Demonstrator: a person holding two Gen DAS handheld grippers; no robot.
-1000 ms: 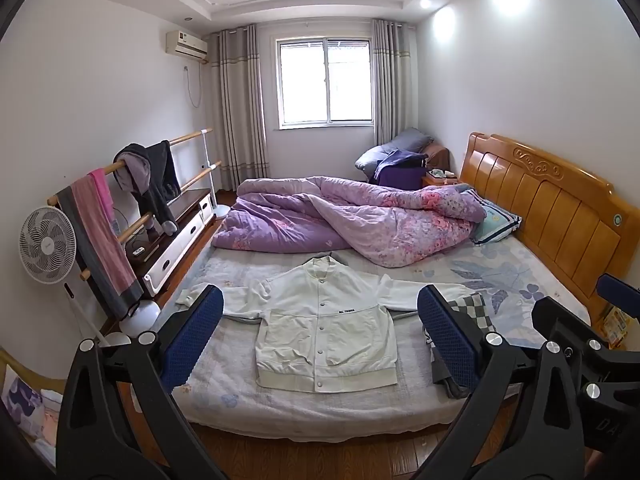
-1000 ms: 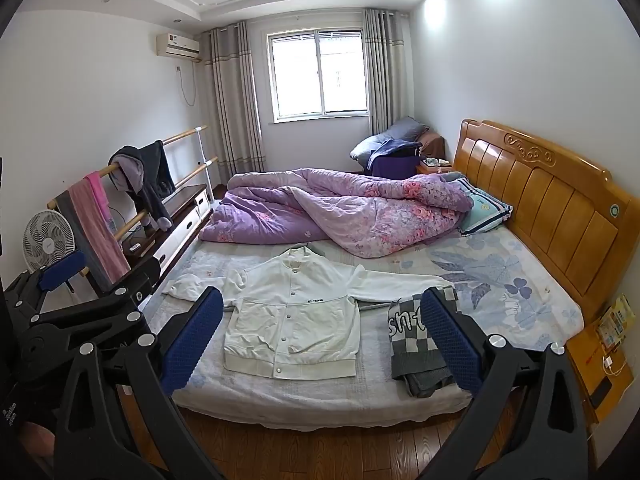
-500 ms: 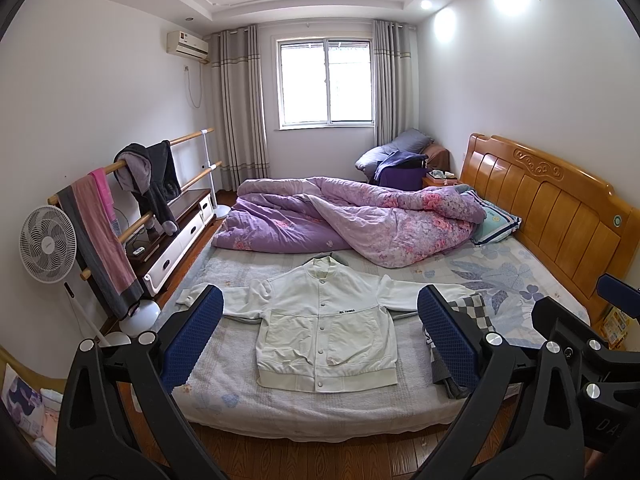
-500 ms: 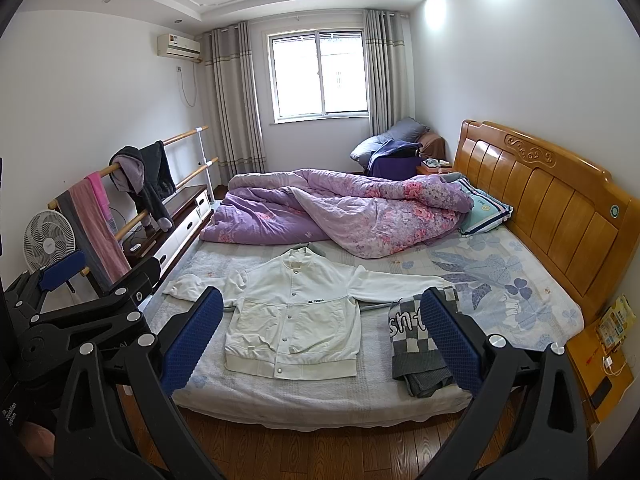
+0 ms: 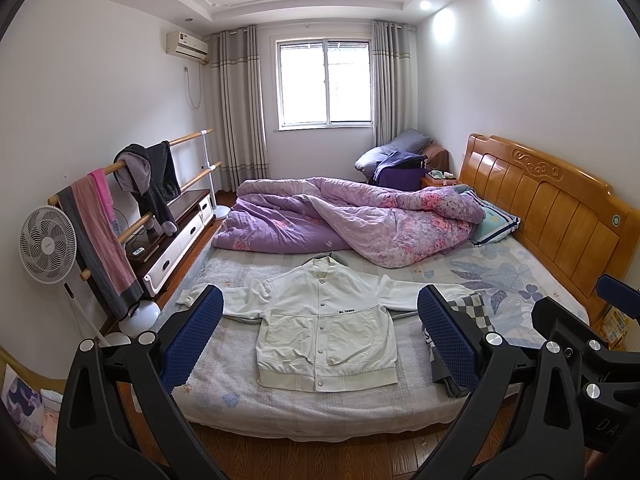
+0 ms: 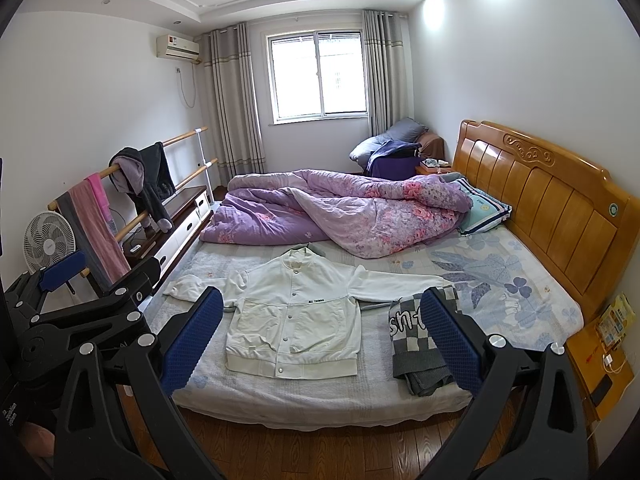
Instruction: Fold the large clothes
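So both sets of jaws are spread wide with nothing in them, up in the air short of the bed (image 5: 224,396). Left gripper (image 5: 320,332) frames the white jacket (image 5: 324,320) right between its pads; it's lying flat, buttoned, sleeves out. From the right gripper (image 6: 320,332) the jacket (image 6: 296,320) sits toward the left pad, and a folded checkered knit (image 6: 416,344) is by the right pad. Beyond the jacket is a bunched purple quilt (image 6: 340,212).

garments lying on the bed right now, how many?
2. A white snap-button jacket is spread flat with sleeves out near the bed's foot edge. A folded grey-and-white checkered knit lies beside its sleeve, toward the headboard. More could be hidden under the purple floral quilt.
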